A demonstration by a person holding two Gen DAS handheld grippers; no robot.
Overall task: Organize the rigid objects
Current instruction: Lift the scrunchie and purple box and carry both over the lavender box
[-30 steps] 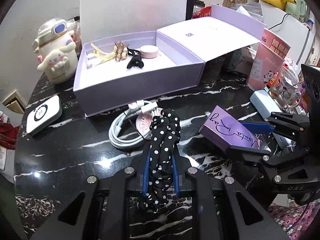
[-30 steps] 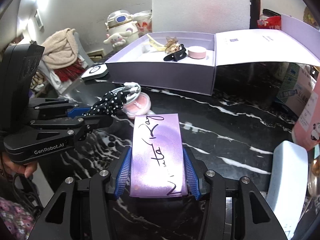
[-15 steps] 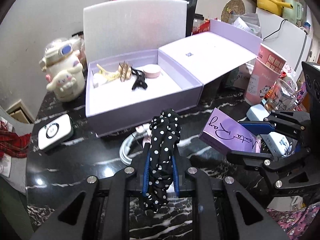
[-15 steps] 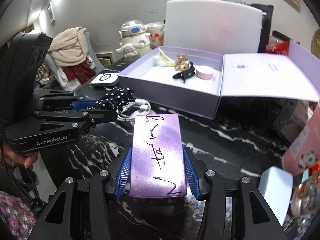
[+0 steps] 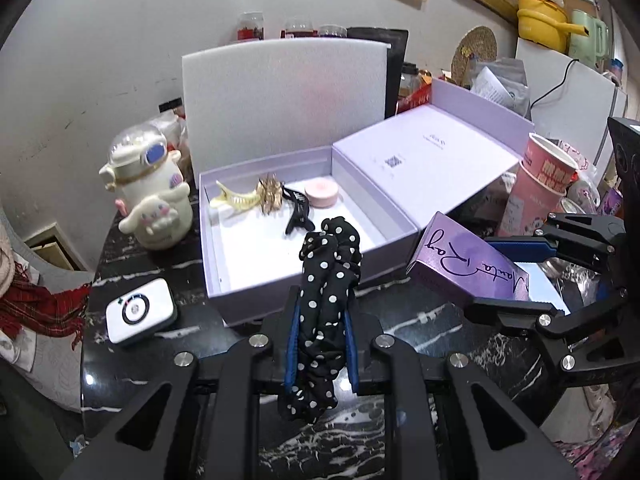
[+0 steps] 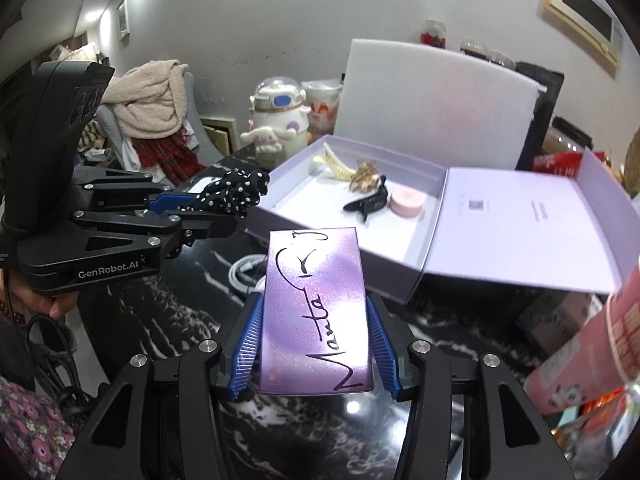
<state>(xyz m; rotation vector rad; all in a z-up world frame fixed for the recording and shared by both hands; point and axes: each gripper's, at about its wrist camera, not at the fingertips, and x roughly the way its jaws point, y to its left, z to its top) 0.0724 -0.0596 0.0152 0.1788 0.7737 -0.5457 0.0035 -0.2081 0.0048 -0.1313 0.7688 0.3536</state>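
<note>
Lilac tray [image 5: 256, 292] lies ahead of both grippers; my left gripper [image 5: 318, 344] — clamped on the scrunchie [image 5: 326, 280] — sits nearer; right gripper [image 6: 314, 344] grips the purple box [image 6: 316, 312], long axis pointing traywards.

hair clips [image 5: 298, 213]: 3 | scrunchies [image 5: 328, 280]: 1 | purple cartons [image 6: 316, 312]: 1 | lilac boxes [image 5: 224, 280]: 1

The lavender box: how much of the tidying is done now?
Done: two hair claws, a black clip and a pink compact lie in the lavender box. In hand: left hand-held gripper holds the polka-dot scrunchie; right hand-held gripper holds the purple carton. Left: a white cable on the table.
</note>
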